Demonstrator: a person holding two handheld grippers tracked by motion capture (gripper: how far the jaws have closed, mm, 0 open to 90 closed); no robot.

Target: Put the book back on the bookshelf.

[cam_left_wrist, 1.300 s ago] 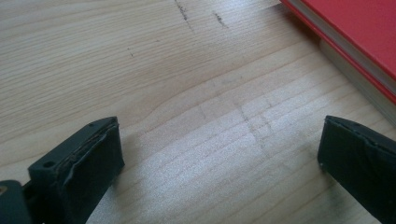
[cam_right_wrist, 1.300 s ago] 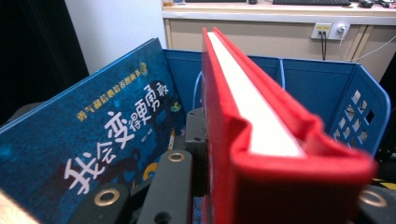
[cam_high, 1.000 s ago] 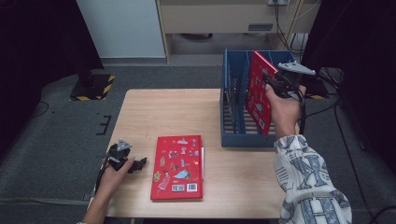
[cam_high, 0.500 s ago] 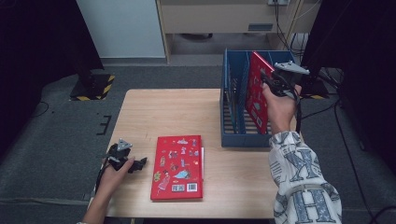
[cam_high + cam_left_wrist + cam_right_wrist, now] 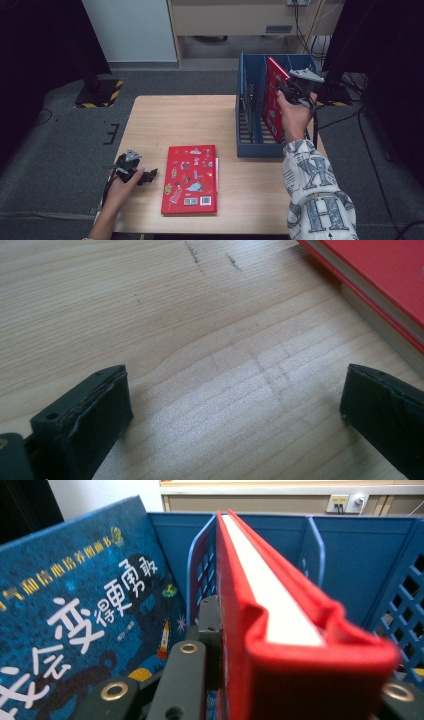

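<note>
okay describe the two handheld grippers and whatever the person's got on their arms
Both the left gripper and the right gripper are black, each topped by a grey three-cornered plate and trailing a black cable. The right arm wears a white sleeve printed with large grey letters.

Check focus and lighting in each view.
High view: evenly lit table, dark surroundings, slightly soft. Left gripper view: wood grain sharp, sheen between the jaws, red book corner softer. Right gripper view: near end of the held red book blurred, blue book title fairly clear.
</note>
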